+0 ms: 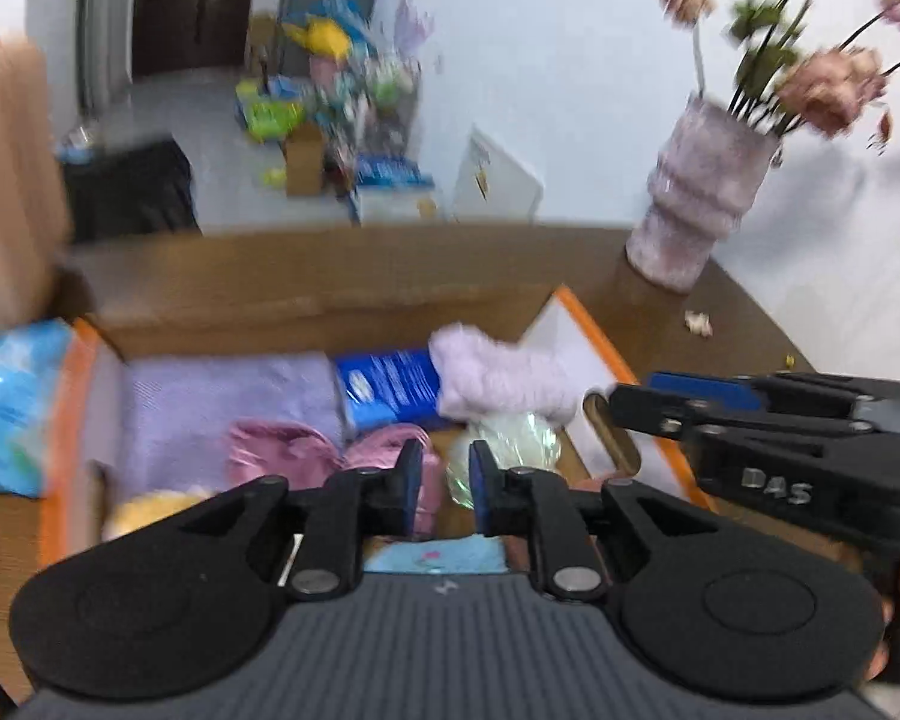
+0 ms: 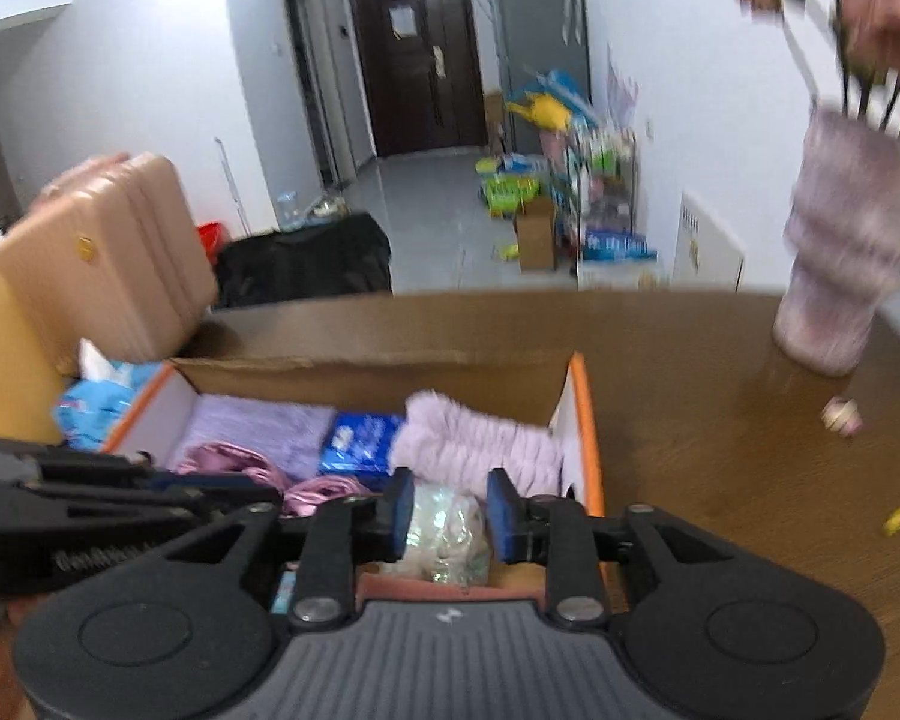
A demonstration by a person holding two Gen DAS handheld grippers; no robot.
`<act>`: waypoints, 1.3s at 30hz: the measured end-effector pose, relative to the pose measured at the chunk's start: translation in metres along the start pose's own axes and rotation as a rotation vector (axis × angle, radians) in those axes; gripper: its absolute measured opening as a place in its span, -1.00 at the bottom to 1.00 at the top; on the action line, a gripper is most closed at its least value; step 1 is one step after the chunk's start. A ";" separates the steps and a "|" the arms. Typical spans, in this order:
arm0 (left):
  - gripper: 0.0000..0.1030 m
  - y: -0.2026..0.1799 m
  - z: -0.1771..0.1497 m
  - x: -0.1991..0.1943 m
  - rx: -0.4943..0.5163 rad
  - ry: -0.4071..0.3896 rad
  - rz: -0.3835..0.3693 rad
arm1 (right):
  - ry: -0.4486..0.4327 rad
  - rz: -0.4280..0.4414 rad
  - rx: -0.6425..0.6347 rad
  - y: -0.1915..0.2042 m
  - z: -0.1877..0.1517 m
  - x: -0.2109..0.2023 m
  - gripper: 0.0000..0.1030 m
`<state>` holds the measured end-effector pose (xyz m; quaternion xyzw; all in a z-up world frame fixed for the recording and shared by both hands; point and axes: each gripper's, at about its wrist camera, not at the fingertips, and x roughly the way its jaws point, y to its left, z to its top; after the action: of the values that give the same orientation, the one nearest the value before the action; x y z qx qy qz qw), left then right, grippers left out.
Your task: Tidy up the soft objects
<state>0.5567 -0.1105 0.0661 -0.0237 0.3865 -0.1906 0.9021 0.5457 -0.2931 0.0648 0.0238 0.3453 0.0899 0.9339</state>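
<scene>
Both frames were blurred. The left hand-held gripper [image 1: 445,487] and right hand-held gripper [image 2: 450,516] hung slightly apart, empty, hiding the orange-edged cardboard box's [image 2: 582,414] near contents.

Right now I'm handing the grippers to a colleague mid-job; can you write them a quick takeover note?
Left gripper: open, empty, above the cardboard box.
Right gripper: open, empty, over the box's right end.
In the box: purple towel, blue packet, fluffy lilac piece, pink satin items, clear crinkly bag.
Done: these are boxed.
Left: the blue pack outside the box's left wall, possibly; check for anything else.
</scene>
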 end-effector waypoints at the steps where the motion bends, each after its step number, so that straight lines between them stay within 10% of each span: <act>1: -0.51 -0.002 0.001 -0.023 0.019 -0.041 0.030 | -0.019 0.000 -0.017 0.003 0.003 -0.017 -0.38; 8: -0.01 -0.001 -0.010 -0.136 0.047 -0.215 0.123 | -0.163 0.015 -0.060 0.017 0.006 -0.127 -0.01; 12: 0.88 -0.003 -0.032 -0.172 0.056 -0.333 0.188 | -0.247 0.051 -0.081 0.018 -0.005 -0.161 0.55; 14: 0.91 -0.007 -0.049 -0.181 0.091 -0.421 0.196 | -0.315 0.053 -0.092 0.022 -0.015 -0.167 0.85; 31: 1.00 -0.012 -0.096 -0.220 0.098 -0.534 0.235 | -0.444 -0.015 -0.070 0.047 -0.056 -0.192 0.86; 39: 1.00 0.000 -0.204 -0.262 0.061 -0.572 0.293 | -0.521 -0.043 -0.115 0.064 -0.156 -0.250 0.94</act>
<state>0.2480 0.0054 0.1039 0.0065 0.1109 -0.0559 0.9922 0.2485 -0.2794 0.1128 -0.0142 0.0881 0.0802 0.9928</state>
